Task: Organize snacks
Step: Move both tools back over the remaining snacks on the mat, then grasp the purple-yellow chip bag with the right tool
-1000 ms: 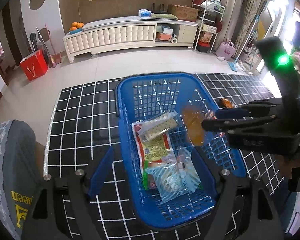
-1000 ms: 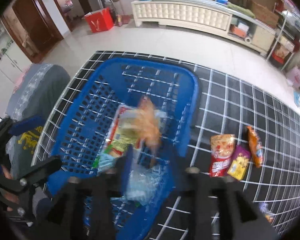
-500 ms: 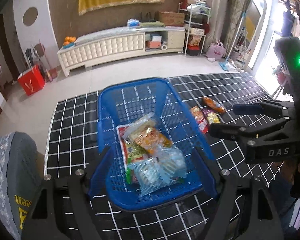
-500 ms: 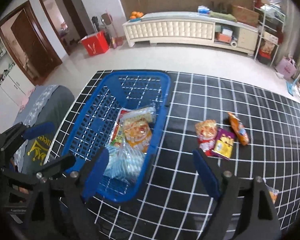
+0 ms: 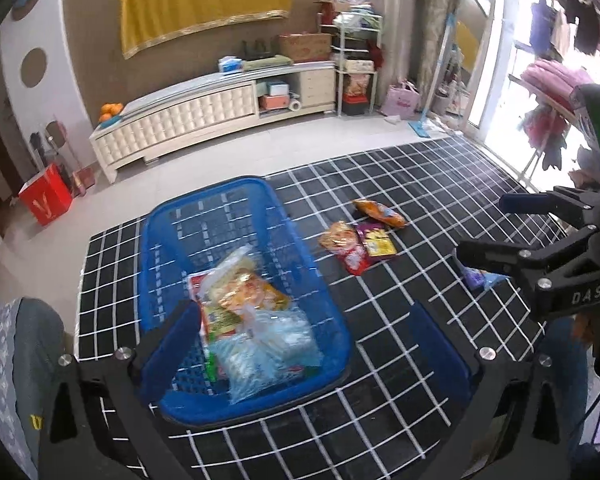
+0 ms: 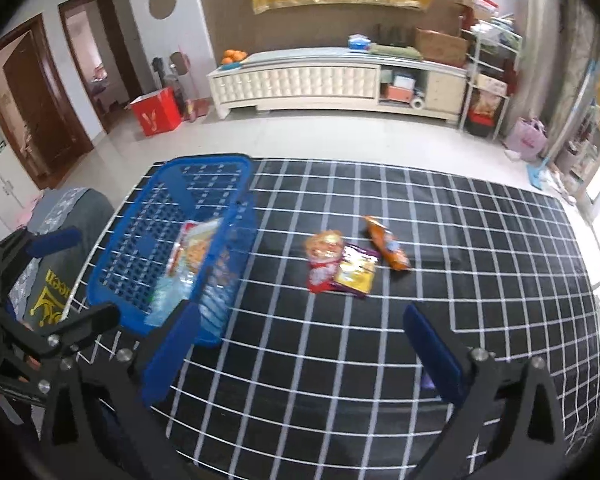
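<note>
A blue plastic basket (image 5: 204,194) (image 6: 204,160) stands on the black grid mat and holds several snack bags (image 5: 256,320). Three more packs lie on the mat to its right: a red one (image 5: 342,246) (image 6: 324,258), a purple-and-yellow one (image 5: 376,242) (image 6: 356,270) and an orange one (image 5: 380,212) (image 6: 386,248). A blue packet (image 5: 478,278) shows partly behind the right gripper. My left gripper (image 5: 304,340) (image 6: 80,276) hangs above the basket's near end, its jaws opening with nothing between them. My right gripper (image 6: 302,348) (image 5: 488,226) is over bare mat in front of the loose packs, its jaws also opening and empty.
The black mat with white grid lines (image 6: 380,360) covers the floor here. A grey cushion (image 5: 16,360) sits left of the basket. A long white cabinet (image 5: 180,116), a red box (image 5: 46,200) and cluttered shelves (image 5: 352,60) line the far wall.
The orange-yellow bag at the right gripper dropped into the basket. Both grippers pulled back, up and to the right, and their jaws widened. The loose packs came into view.
</note>
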The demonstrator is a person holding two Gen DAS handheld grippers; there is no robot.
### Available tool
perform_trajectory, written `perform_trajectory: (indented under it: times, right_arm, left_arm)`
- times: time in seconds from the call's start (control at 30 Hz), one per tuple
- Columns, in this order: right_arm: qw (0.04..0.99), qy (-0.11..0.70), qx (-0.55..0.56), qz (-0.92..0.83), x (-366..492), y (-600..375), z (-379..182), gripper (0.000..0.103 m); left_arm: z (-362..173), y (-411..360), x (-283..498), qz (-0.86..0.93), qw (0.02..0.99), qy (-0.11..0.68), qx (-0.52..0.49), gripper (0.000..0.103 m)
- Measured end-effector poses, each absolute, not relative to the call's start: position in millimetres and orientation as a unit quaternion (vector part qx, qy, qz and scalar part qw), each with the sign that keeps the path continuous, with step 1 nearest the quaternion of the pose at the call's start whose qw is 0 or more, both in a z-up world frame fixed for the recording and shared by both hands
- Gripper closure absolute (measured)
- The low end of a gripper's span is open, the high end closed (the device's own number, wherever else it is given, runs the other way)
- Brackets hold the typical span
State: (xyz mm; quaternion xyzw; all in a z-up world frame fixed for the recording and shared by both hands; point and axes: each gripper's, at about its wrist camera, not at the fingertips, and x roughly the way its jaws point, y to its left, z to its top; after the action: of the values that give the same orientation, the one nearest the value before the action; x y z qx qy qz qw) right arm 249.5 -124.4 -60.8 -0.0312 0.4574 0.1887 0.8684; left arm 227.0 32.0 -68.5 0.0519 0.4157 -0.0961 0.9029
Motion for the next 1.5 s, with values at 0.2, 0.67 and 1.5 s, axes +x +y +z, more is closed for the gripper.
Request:
perform_trajectory:
  times: [0.2,0.67,1.5]
  right_arm:
    - [0.866,0.471,-0.009,0.167,252.2,-165.4,-70.3,0.000]
    - [0.824,0.537,0.098,0.151,297.7,-222.3,-115.6,0.000]
    - [0.713,0.661,0.111,0.205,423.2,-166.0,-235.8,0.024]
  left_arm:
    - [-75.3,-5.5,238.0,-0.099,0.895,0.429,0.074,0.000]
    - [-111.2,-67.0,281.3,-0.080,0.864,0.491,0.078,0.000]
    - [-200.2,-96.4,369.9,0.011,0.818,0.562,0.121,0.000]
